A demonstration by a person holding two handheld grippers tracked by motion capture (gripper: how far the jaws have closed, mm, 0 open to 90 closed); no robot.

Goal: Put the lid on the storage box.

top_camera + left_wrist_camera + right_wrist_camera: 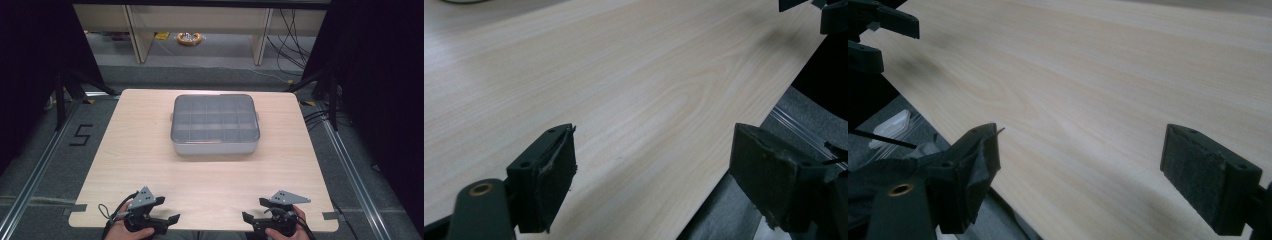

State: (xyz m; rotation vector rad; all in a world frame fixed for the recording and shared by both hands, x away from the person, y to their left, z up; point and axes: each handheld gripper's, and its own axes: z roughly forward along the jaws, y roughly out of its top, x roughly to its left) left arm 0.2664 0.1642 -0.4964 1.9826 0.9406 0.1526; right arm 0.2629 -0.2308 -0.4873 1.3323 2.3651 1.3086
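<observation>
— Both tools at the near edge of the worktop (150, 165): left tool (172, 218), right tool (246, 217), tips turned toward each other. Jaws?

— Spread wide on both, nothing between them. Same in the left gripper view (651, 170) and the right gripper view (1080, 172): bare wood between the pads.

— And the box?

— Grey lidded box (215, 124) with a see-through lid, split into small compartments, sitting mid-worktop toward the far side. Well apart from both tools, straight ahead.

— Long axis?

— Running left to right across the worktop, long side facing the tools.

— Nearer hand?

— Hard to call; centred between them, roughly the same reach from either. Probably a forward reach for both, one to each short end.

— Contents?

— Too dim through the lid to tell.
</observation>
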